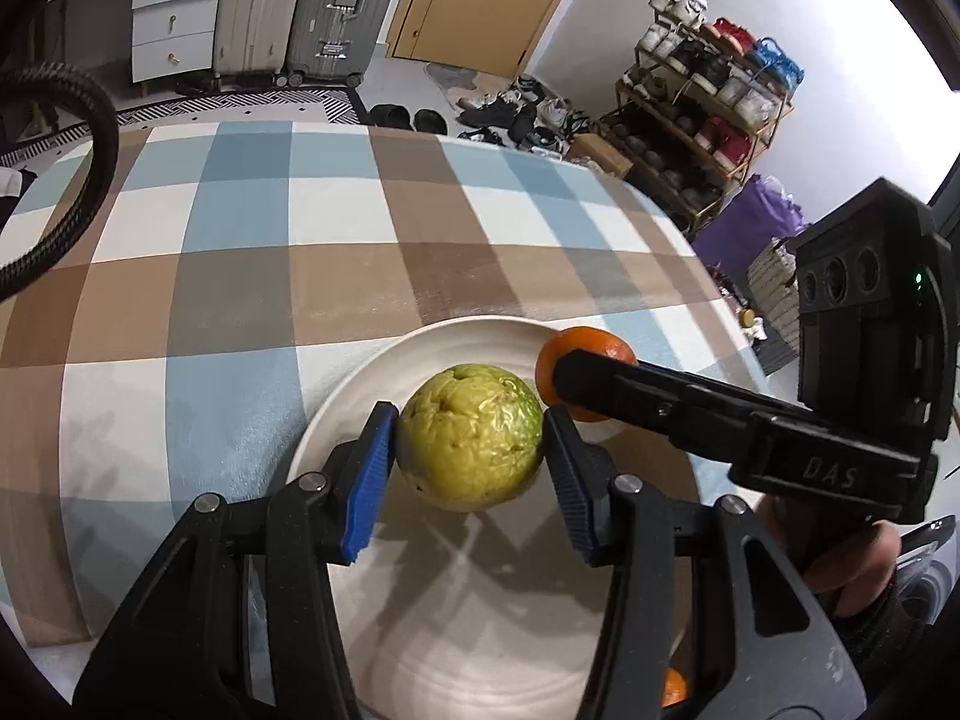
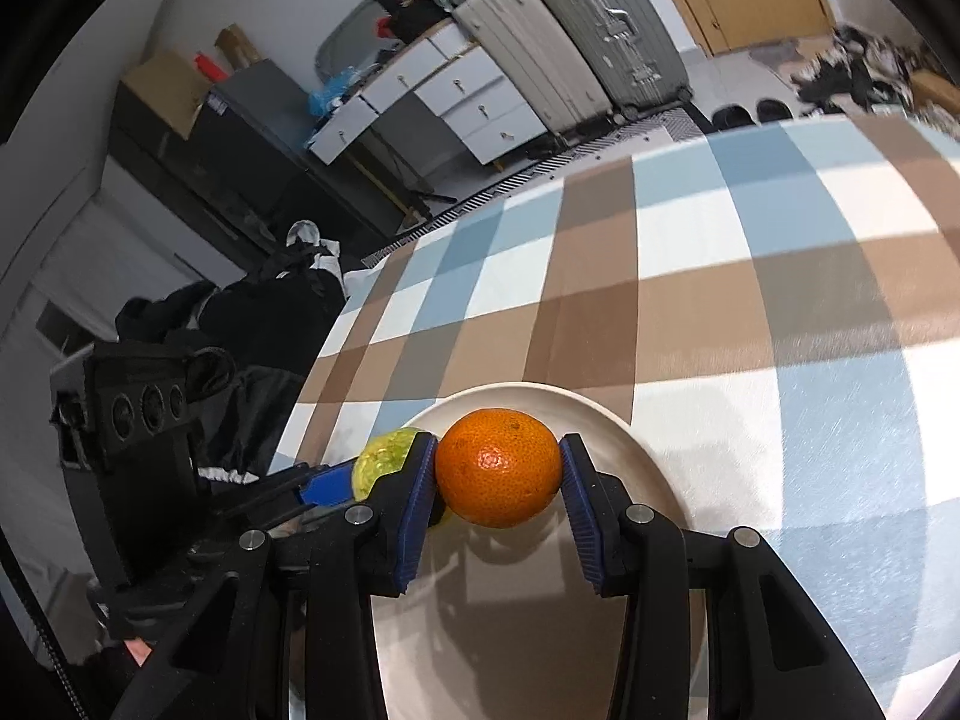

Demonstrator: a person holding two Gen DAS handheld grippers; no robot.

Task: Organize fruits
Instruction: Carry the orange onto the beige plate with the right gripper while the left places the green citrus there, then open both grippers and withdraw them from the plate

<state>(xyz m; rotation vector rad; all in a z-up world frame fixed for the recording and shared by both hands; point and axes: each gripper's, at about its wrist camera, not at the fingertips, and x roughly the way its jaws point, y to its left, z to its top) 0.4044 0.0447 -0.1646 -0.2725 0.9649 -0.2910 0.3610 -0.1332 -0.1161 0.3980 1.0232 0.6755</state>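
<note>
A yellow-green guava (image 1: 470, 437) is held over the white plate (image 1: 384, 396), with my left gripper (image 1: 470, 450) shut on it, blue pads (image 1: 373, 468) pressed to both sides. In the right wrist view an orange (image 2: 499, 468) sits between the blue pads (image 2: 420, 480) of my right gripper (image 2: 499, 474), which is shut on it above the same plate (image 2: 618, 438). The orange (image 1: 585, 354) and right gripper finger also show at the plate's right in the left wrist view. The guava (image 2: 384, 459) peeks out left of the orange. Another orange piece (image 1: 673, 687) shows low down, mostly hidden.
The plate rests on a table with a blue, brown and white checked cloth (image 1: 288, 252). Beyond the table's far edge stand suitcases (image 1: 300, 6), white drawers (image 1: 174, 12), a door and a shoe rack (image 1: 702, 114). A black braided cable (image 1: 90, 138) loops at the left.
</note>
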